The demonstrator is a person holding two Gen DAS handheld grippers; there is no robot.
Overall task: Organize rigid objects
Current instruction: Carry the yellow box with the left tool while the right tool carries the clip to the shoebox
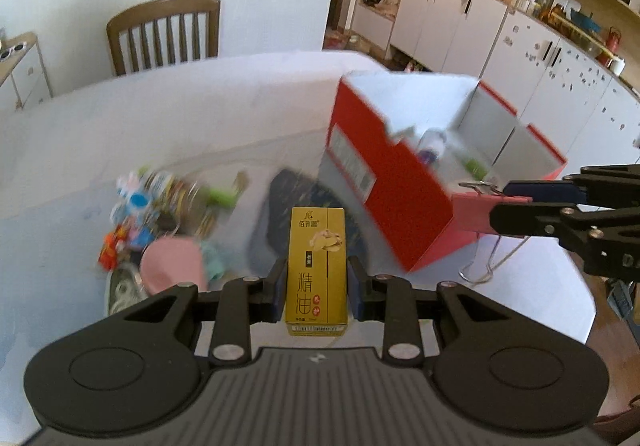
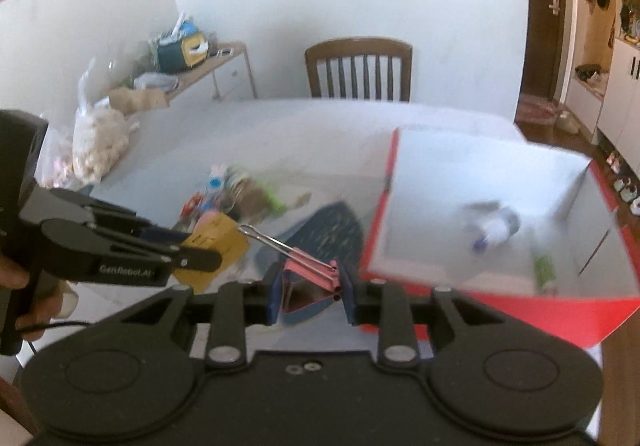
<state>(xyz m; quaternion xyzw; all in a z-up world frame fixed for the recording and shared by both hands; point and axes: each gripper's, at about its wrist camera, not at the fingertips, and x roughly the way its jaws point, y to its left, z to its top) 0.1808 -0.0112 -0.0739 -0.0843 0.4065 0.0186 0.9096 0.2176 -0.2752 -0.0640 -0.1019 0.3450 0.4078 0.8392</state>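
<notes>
step: carry to red box [image 1: 400, 182] | left gripper [image 1: 317, 286] clamped on yellow carton [image 1: 316, 266] | right gripper [image 2: 308, 294] clamped on pink binder clip [image 2: 308, 270] | both above table [image 1: 160, 118] | next: 2 drops into box

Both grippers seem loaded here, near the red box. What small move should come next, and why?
Probably carry the right gripper, shut on the pink binder clip, over the open red box and release. The box already holds a few items, and the left gripper holds its yellow carton farther back.
</notes>
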